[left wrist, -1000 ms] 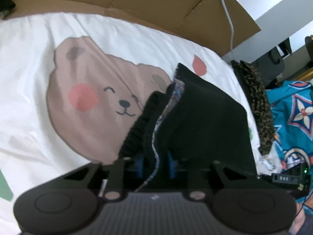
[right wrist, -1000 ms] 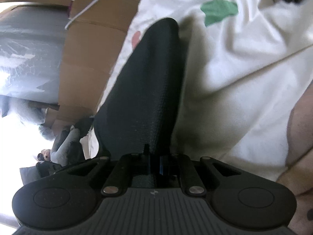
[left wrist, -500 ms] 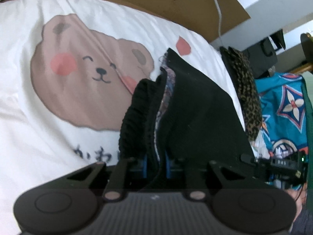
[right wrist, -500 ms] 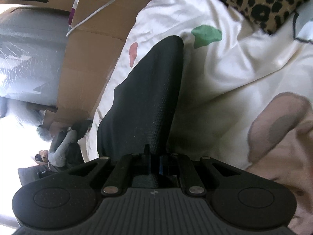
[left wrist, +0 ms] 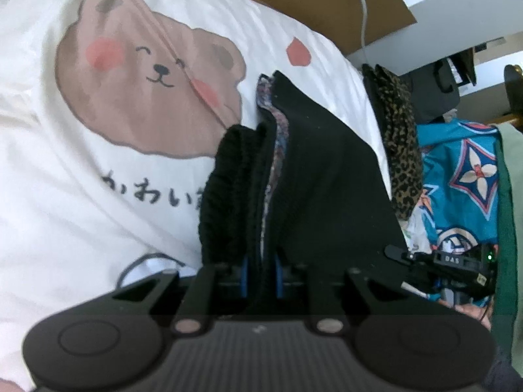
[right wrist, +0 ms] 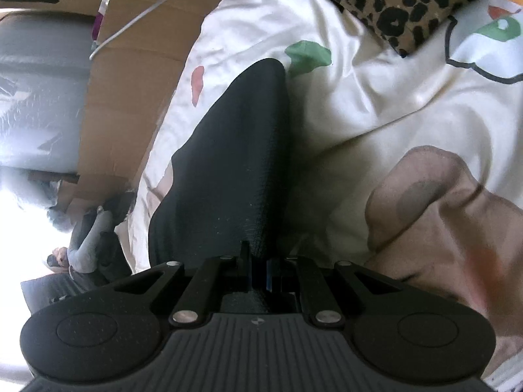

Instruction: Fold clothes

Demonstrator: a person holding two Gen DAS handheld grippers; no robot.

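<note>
A black garment [left wrist: 327, 170] with a ribbed edge and a patterned inner lining is folded in layers and held up over the bed. My left gripper [left wrist: 260, 272] is shut on its bunched edge. My right gripper [right wrist: 259, 272] is shut on another part of the same black garment [right wrist: 228, 163], which stretches away from its jaws. The right gripper's body [left wrist: 451, 261] shows at the right of the left wrist view.
A white bedsheet [left wrist: 65, 202] with a brown bear print [left wrist: 147, 91] lies under the garment. A leopard-print cloth [left wrist: 398, 137] [right wrist: 392, 3] lies at the far edge. A blue patterned cloth [left wrist: 464, 176] is at the right. Cardboard [right wrist: 130, 75] stands behind the bed.
Both grippers have moved with the black garment toward the near side of the bed, so the bear print has shifted up and the leopard cloth has come into the right wrist view.
</note>
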